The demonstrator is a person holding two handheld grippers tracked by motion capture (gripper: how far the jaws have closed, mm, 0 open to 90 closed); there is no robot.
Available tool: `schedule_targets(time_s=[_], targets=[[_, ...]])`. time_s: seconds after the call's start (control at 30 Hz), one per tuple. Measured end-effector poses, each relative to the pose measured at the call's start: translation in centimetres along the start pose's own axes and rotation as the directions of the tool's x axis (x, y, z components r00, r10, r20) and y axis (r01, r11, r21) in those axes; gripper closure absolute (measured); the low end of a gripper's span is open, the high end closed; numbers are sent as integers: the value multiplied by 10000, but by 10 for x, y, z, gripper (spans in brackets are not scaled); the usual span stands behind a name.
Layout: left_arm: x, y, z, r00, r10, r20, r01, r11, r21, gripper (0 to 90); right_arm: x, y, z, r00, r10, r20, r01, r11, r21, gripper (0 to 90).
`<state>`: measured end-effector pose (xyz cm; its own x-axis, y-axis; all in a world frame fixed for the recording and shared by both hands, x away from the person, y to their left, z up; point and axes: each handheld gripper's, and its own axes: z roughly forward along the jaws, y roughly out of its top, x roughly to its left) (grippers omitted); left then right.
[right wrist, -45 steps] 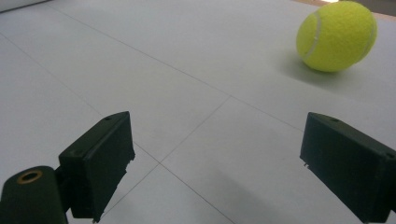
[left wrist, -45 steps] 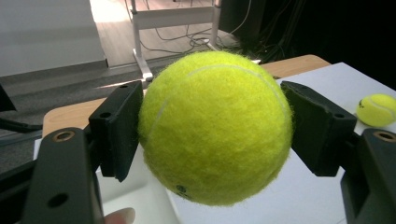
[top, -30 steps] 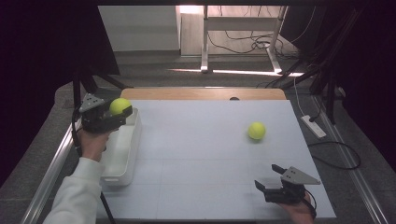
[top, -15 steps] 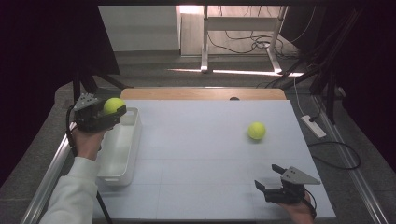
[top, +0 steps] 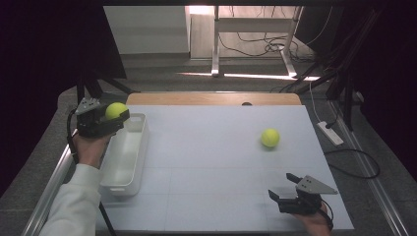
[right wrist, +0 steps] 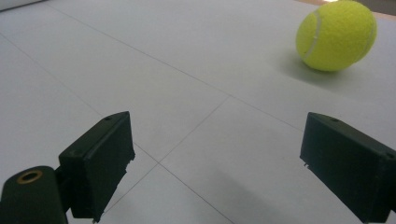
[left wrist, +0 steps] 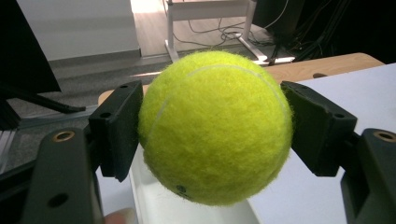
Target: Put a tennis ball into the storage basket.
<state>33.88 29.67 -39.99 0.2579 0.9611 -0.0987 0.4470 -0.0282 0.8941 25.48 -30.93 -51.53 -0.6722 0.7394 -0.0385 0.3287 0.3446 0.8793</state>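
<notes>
My left gripper (top: pixel 118 117) is clamped on a tennis ball (left wrist: pixel 215 126), pads pressing its widest part from both sides. It hangs above the far end of the white bin (top: pixel 140 147), whose rim lies just below the jaws. I judge the ball light, fuzzy and springy, so the felt should grip well, though it will likely bounce if dropped from high. My right gripper (top: pixel 285 189) rests low with jaws apart and empty; the second ball (right wrist: pixel 336 35) sits ahead of them, with bare table all around.
</notes>
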Motion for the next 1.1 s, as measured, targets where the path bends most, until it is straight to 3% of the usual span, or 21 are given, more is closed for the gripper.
schedule_targets(time_s=[0.67,1.1], targets=[[3,-2,17,9998,101,-180,-88,9975,702,263,0,0,0,10000,0,-9,0,10000,19,91],[4,-5,29,9998,139,-169,-117,9921,1247,264,0,0,0,10000,-11,-3,11,10000,32,91]])
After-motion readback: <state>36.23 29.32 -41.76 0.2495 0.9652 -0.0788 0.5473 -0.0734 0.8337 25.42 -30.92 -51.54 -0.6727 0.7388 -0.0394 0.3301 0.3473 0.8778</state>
